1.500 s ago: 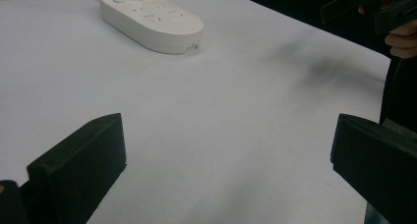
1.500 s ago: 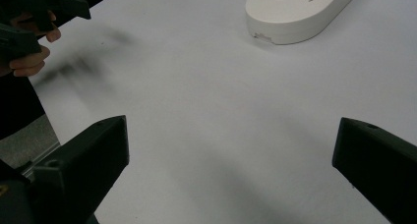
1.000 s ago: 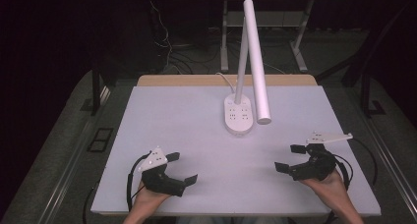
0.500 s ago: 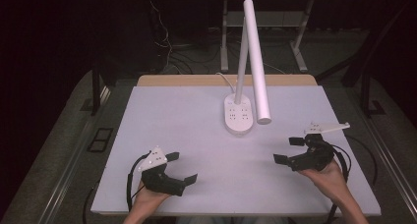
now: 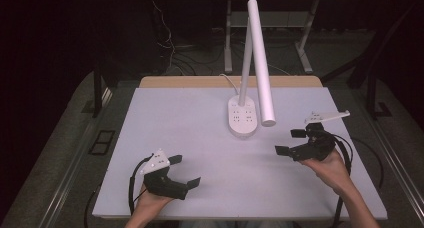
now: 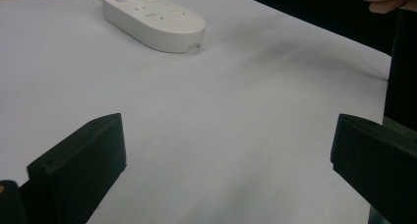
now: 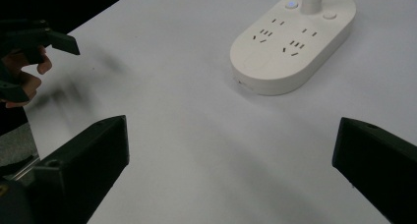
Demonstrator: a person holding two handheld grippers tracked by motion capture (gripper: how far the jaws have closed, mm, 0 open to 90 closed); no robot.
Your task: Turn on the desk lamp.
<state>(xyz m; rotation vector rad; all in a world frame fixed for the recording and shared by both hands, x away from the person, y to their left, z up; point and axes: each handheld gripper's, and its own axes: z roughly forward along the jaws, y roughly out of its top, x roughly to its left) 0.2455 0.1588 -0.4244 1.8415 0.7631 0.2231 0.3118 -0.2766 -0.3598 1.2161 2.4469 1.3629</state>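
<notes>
White and flat, the rectangular desk carries one thing near its far middle: a white plastic desk lamp with an oval base. The base has rows of small socket slots on its top, and a thin upright stem rises from its far end. From the top of the stem a long white tube head slopes down toward the near right and ends just beside the base, above the desk surface. A white cable leaves the base toward the wooden far edge of the desk.

The left black tongs are at the near left part of the desk, held by the person's left hand, and they point to the right. Their jaws stand wide apart and hold nothing; in the left gripper view there is bare desk surface between them, and the lamp base is farther off at the upper left.

The right black tongs are at the right side of the desk, held by the right hand, and they point left toward the lamp base. Their jaws are also wide apart and empty. In the right gripper view the lamp base lies ahead, well apart from the jaws.
</notes>
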